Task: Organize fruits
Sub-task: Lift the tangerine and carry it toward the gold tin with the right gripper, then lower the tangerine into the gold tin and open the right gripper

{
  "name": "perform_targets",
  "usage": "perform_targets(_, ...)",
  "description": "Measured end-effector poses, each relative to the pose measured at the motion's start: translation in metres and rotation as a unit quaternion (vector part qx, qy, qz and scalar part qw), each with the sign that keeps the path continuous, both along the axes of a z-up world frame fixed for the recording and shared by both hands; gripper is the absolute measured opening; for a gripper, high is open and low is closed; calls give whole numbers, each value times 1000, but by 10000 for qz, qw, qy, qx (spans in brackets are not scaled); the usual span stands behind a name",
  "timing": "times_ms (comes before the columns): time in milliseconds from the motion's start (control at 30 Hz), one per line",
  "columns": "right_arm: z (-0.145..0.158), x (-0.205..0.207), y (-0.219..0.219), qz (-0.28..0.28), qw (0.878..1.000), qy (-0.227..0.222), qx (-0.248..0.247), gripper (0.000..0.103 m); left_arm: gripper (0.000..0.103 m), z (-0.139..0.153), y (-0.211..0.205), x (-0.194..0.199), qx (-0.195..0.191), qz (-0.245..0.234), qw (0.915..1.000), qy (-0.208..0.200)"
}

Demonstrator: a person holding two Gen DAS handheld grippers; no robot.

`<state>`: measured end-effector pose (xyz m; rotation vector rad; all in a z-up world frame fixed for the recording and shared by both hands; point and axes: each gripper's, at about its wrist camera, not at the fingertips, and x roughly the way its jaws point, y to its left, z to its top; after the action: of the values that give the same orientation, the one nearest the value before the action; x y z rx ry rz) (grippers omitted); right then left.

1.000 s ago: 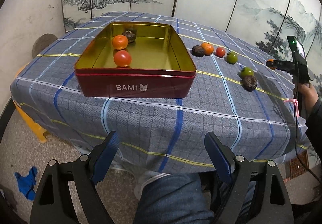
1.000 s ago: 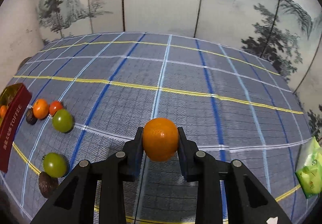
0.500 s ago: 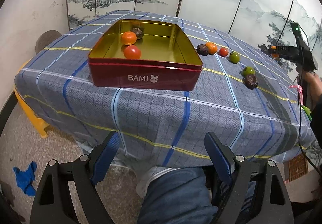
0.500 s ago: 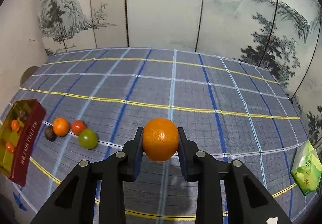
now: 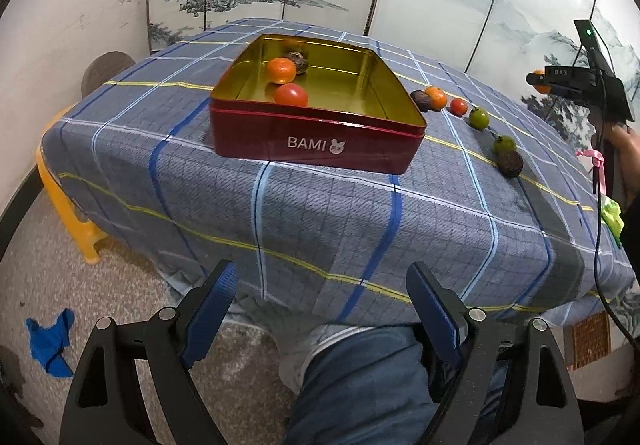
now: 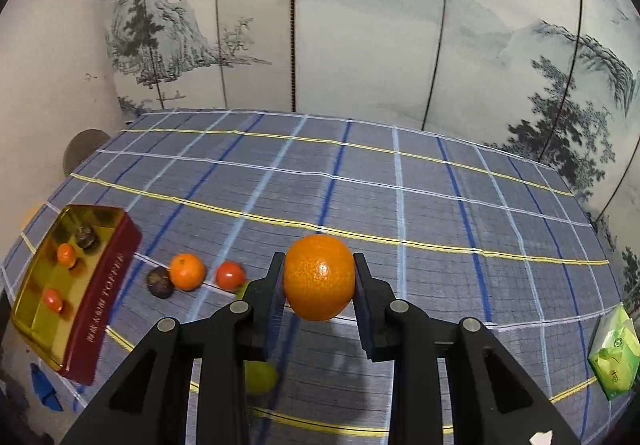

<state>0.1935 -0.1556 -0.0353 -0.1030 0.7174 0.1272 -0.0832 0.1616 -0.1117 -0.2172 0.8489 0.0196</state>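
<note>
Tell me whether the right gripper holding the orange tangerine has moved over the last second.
Yes. The right gripper, shut on the orange tangerine, has risen and pulled back: the red tin box and the plaid tablecloth now sit lower and farther off.

The tin is showing glossy red metal outside and a mirror-bright gold interior. The tablecloth is presenting as matt woven cloth. The tangerine is displaying dimpled, slightly shiny peel between matt black plastic fingers.
</note>
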Motion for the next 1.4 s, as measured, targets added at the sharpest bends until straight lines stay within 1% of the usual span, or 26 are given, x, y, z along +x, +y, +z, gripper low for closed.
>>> perform_targets(367, -3, 1, 52, 405, 9992, 47, 29, 29, 86, -5, 10, -6, -43, 120, 9999, 79)
perform_targets(633, -11, 7, 110, 834, 9964, 150, 28, 29, 86, -17, 28, -10, -184, 402, 9987, 252)
perform_targets(833, -15, 7, 155, 1199, 9925, 215, 4, 29, 86, -22, 33, -8, -216, 410, 9984, 314)
perform_targets(1033, -17, 7, 190, 1469, 9888, 251, -35, 29, 86, -26, 42, -9, -243, 481, 9980, 338)
perform_targets(1200, -23, 11, 212, 1683, 9851, 338, -88, 29, 86, -28, 50, -10, -261, 671, 9967, 375)
perform_targets(1300, -29, 16, 224, 1817, 9822, 470, -50, 29, 86, -30, 52, -10, -259, 728, 9962, 407)
perform_targets(1400, -37, 20, 235, 1949, 9789, 614, -53, 29, 86, -30, 47, -7, -174, 685, 9964, 471)
